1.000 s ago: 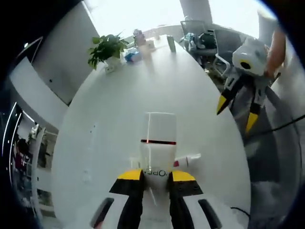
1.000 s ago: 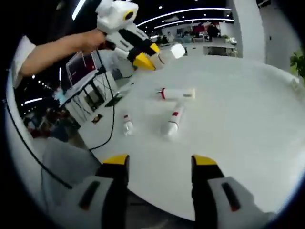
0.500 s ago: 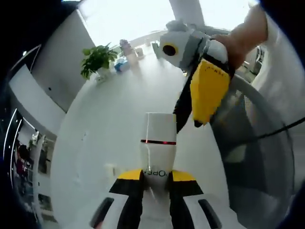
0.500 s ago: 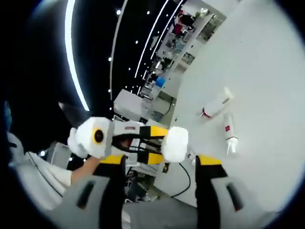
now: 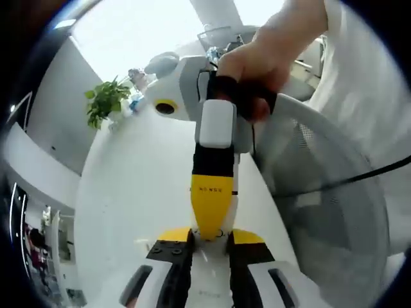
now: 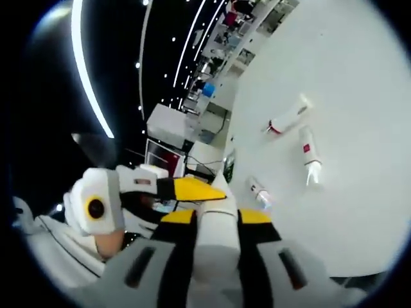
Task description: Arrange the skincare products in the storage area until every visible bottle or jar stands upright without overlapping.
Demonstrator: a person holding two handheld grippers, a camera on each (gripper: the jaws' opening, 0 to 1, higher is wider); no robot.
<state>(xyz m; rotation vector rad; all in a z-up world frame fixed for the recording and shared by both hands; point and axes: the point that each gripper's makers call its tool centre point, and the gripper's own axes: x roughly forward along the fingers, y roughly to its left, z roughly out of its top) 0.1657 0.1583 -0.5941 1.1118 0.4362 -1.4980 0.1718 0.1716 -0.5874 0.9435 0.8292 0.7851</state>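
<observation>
Four bottles [image 6: 286,119] — two claws [image 6: 215,218]

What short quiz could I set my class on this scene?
1. True or false: the red-banded bottle, the tube and the small bottle all lie flat on the table.
2. The left tongs and the right tongs are both shut on: A) the white bottle B) a jar C) a cable.
3. What green thing stands at the table's far end?
Key: 1 true; 2 A; 3 the plant.

Strong daylight from window [image 5: 138,38] washes out top of left gripper view; white table [image 6: 359,109] glares. Right gripper view's bkgd dark w/ ceiling light strips [image 6: 87,70]. Fisheye bends edges.
</observation>
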